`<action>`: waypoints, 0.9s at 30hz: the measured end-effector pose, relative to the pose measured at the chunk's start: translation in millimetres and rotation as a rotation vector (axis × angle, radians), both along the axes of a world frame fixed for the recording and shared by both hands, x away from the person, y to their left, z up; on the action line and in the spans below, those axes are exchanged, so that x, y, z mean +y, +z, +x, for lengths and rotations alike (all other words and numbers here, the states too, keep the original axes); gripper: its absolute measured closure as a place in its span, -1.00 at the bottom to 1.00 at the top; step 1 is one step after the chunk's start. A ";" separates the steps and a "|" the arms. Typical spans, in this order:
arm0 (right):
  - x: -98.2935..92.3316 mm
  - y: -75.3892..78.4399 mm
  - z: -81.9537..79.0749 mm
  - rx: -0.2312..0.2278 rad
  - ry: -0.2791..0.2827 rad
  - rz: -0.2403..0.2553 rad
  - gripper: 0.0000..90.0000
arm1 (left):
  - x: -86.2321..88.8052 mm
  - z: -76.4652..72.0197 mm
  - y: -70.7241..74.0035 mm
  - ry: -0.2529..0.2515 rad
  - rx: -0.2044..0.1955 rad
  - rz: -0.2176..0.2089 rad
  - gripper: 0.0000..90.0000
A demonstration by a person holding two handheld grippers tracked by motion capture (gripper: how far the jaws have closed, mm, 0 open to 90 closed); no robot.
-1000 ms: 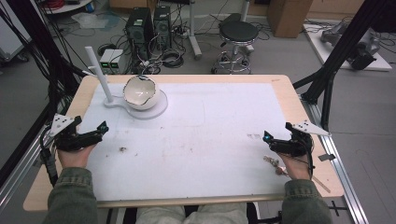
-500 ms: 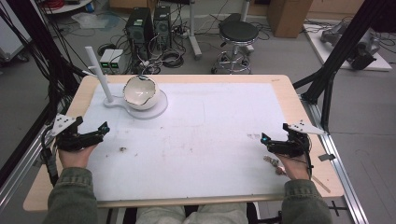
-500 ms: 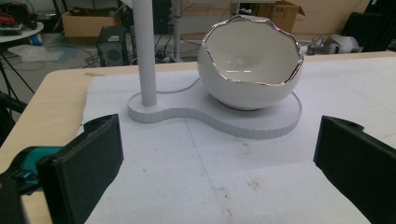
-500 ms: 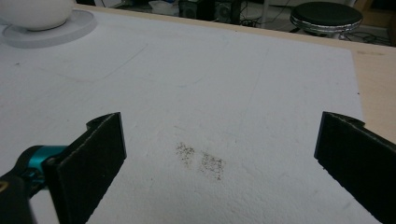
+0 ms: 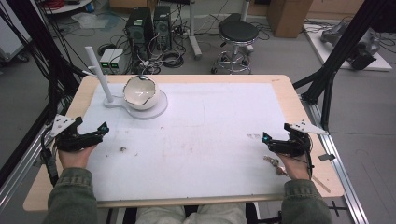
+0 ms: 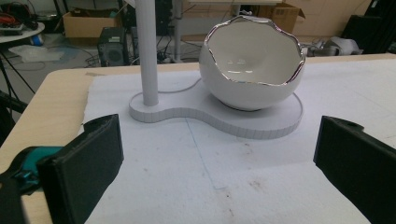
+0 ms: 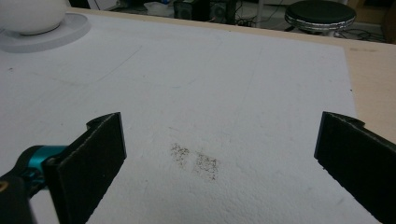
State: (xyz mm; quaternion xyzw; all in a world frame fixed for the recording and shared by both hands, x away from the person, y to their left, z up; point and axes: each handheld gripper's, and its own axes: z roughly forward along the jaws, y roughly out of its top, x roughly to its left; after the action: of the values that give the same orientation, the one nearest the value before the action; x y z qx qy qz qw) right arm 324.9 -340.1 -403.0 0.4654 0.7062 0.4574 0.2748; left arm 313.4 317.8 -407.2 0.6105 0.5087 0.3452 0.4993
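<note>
A white eggshell-shaped bowl (image 5: 140, 92) with a silver jagged rim sits on a white stand base (image 5: 156, 111) with an upright post (image 5: 99, 74), at the table's far left. My left gripper (image 5: 102, 129) rests near the left edge, open and empty, facing the bowl (image 6: 252, 70) and the post (image 6: 148, 51). In the left gripper view the left gripper (image 6: 219, 163) has its jaws wide apart over the white mat. My right gripper (image 5: 265, 138) lies near the right edge, open and empty. In the right gripper view the right gripper (image 7: 219, 154) frames a brown stain (image 7: 196, 161).
A white mat (image 5: 210, 121) covers most of the wooden table (image 5: 299, 116). A small brown scrap (image 5: 273, 163) lies by the right hand and a dark speck (image 5: 123, 149) near the left hand. Beyond the far edge stand a stool (image 5: 238, 35) and computer cases (image 5: 149, 23).
My right gripper has edged slightly left and nearer the front edge. The left gripper and the bowl have stayed put.
</note>
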 end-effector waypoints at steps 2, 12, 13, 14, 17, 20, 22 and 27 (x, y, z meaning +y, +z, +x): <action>-0.8 0.4 -0.3 -0.010 -0.016 0.000 -0.98 | 0.3 0.0 -0.3 0.004 -0.003 -0.003 -0.96; -9.7 0.3 -1.3 -0.101 -0.145 0.070 -0.98 | 3.2 -0.3 -1.3 0.032 -0.018 -0.005 -0.96; -10.8 -0.1 -0.9 -0.097 -0.147 0.080 -0.98 | 3.1 -0.4 -1.4 0.032 -0.019 -0.002 -0.96; -12.3 -0.9 -0.8 -0.095 -0.147 0.086 -0.98 | 3.1 -0.3 -1.4 0.032 -0.019 0.002 -0.96; -15.5 -1.1 -1.9 -0.098 -0.158 0.103 -0.98 | 2.9 0.0 -2.0 0.033 -0.020 0.003 -0.96; -17.7 -1.3 -1.8 -0.102 -0.162 0.108 -0.98 | 4.0 -0.7 -2.1 0.041 -0.030 0.001 -0.96; -18.4 -1.7 -1.8 -0.098 -0.163 0.107 -0.98 | 4.9 -0.8 -2.1 0.047 -0.033 0.000 -0.96; -19.4 -1.9 -1.4 -0.099 -0.165 0.110 -0.98 | 5.9 -0.7 -2.3 0.052 -0.031 0.003 -0.96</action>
State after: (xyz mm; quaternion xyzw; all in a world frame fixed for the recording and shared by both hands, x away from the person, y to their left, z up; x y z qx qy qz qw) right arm 323.5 -359.5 -404.8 0.5130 0.6249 0.4938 0.3201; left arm 312.7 323.8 -409.4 0.5923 0.5161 0.3683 0.4971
